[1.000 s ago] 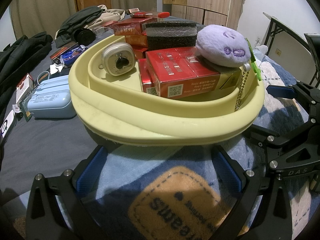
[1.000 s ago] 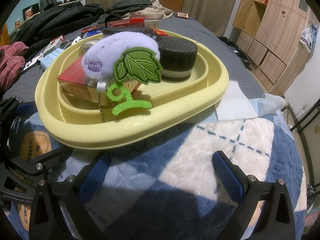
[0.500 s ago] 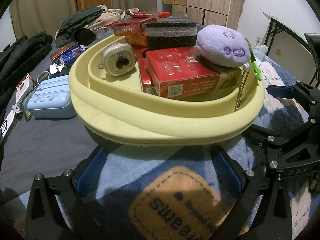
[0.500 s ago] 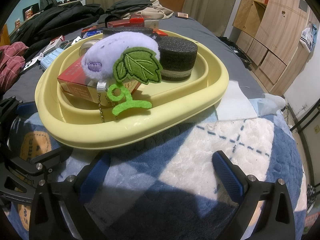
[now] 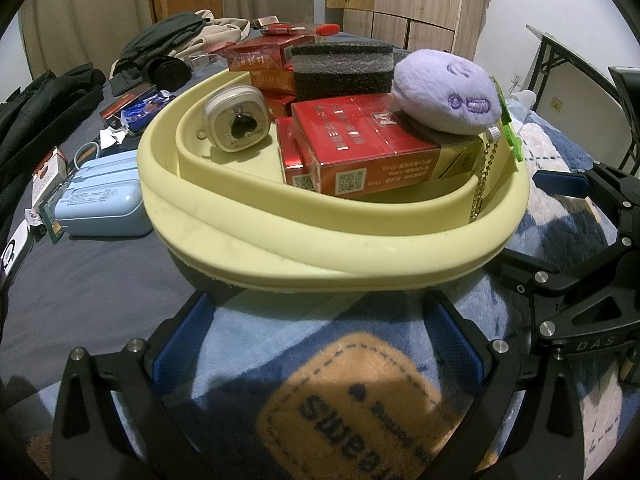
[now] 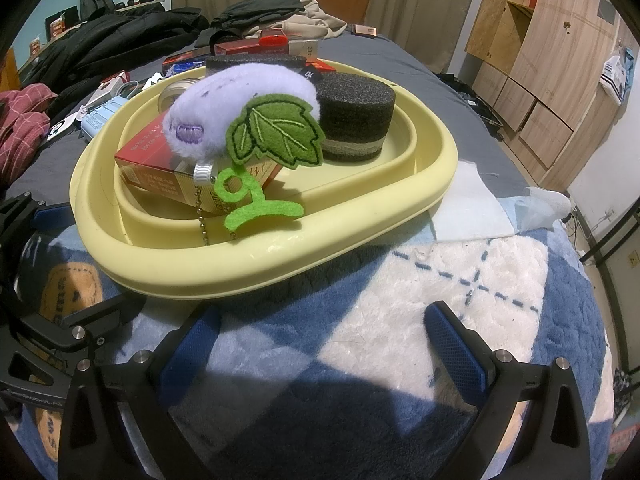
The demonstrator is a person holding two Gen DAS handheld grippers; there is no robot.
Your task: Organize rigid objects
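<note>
A pale yellow tray sits on a bed. It holds red cigarette boxes, a black foam block, a small beige round-cornered device and a purple plush keychain with a green felt leaf. My left gripper is open and empty, just short of the tray's near rim. My right gripper is open and empty, a little back from the tray over the blanket; it also shows in the left wrist view.
A blue and white fleece blanket lies under both grippers. A light blue case, small boxes and packets and dark clothes lie left and behind. A white cloth lies right of the tray. Wooden cabinets stand right.
</note>
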